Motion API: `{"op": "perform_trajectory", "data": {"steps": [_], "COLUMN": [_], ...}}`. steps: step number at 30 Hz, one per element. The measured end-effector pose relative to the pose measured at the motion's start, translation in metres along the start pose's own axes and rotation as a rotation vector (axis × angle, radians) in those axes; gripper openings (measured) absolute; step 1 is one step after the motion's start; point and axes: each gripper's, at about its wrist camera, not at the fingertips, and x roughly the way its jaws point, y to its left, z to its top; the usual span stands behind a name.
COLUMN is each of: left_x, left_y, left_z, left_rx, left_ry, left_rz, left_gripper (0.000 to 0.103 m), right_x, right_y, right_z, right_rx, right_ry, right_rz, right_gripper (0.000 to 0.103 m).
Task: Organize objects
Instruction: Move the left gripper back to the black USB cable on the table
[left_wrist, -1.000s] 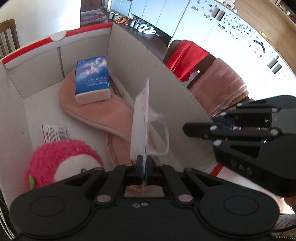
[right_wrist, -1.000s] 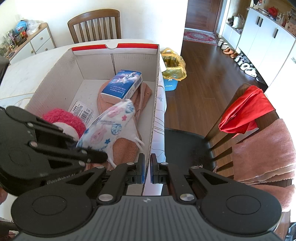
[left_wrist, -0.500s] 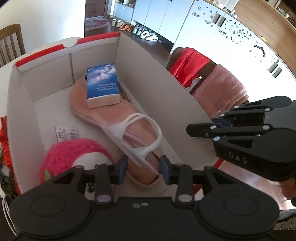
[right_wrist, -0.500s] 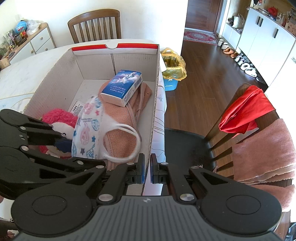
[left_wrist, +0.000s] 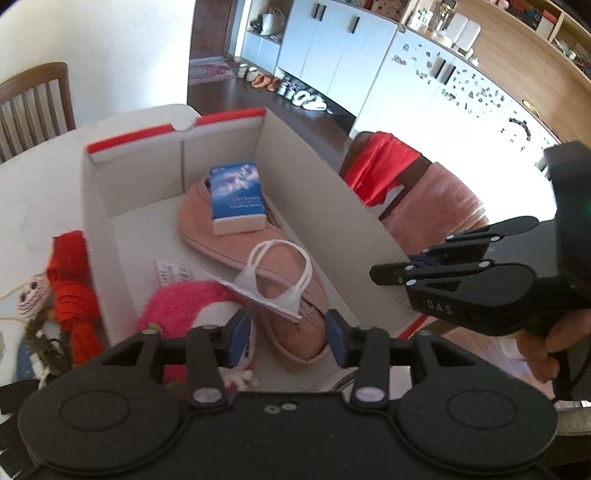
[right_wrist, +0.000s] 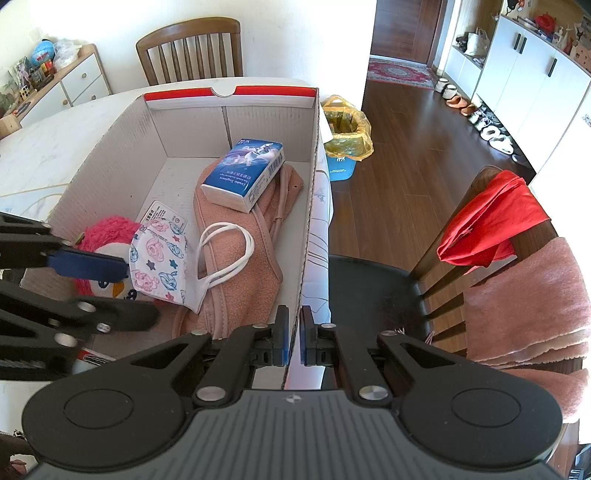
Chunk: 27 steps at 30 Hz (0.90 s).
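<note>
Since a second ago your left tongs (left_wrist: 282, 334) have been opening, and the face mask (right_wrist: 160, 258) they were pinching is now lying free in the cardboard box (right_wrist: 107, 147), no longer between the pads. You are drawing that hand up and back from the box, tongs spread and tilted steeply down, so the drop looks finished.

Going from big to small: the box is sitting on the tabletop (right_wrist: 44, 147) at its edge, which is probably why your right tongs (right_wrist: 293, 338) are pressed together on its near wall, steadying it while things go in. That hand is pointing steeply down and holding still. Inside, the pink cloth (right_wrist: 240, 266) is spread along the right side as a soft base; the pink plush toy (right_wrist: 105, 240) is sitting in the near left corner; the blue tissue pack (right_wrist: 242, 173) is resting on the cloth's far end; the mask is leaning across plush and cloth, loops on the cloth.
</note>
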Motion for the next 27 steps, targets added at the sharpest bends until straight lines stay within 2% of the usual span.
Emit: {"op": "perform_trajectory", "data": {"steps": [8, 11, 17, 19, 21, 27], "left_x": [-0.032, -0.044, -0.064, -0.069, -0.074, -0.084], "left_y": [0.014, 0.024, 0.055, 0.066, 0.077, 0.107], "left_z": [-0.007, -0.012, -0.023, -0.027, -0.032, -0.046], "left_rx": [-0.038, -0.060, -0.143, -0.174, -0.193, -0.246], "left_ry": [-0.069, -0.091, -0.120, -0.130, -0.139, -0.151], "left_rz": [0.038, 0.069, 0.152, 0.194, 0.227, 0.333], "left_gripper": [0.049, 0.055, 0.070, 0.084, 0.085, 0.100], "right_x": [0.001, 0.001, 0.000, 0.000, 0.000, -0.002], "right_y": [-0.001, -0.001, -0.001, -0.001, -0.001, -0.004], "right_z": [0.000, 0.000, 0.000, 0.000, 0.000, -0.001], "right_rx": [-0.006, -0.004, -0.006, -0.006, -0.006, -0.010], "right_ry": [0.001, 0.001, 0.001, 0.002, 0.002, 0.006], "right_rz": [-0.003, -0.002, -0.003, -0.005, -0.005, -0.011], "right_gripper": [0.005, 0.005, 0.005, 0.005, 0.005, 0.005]}}
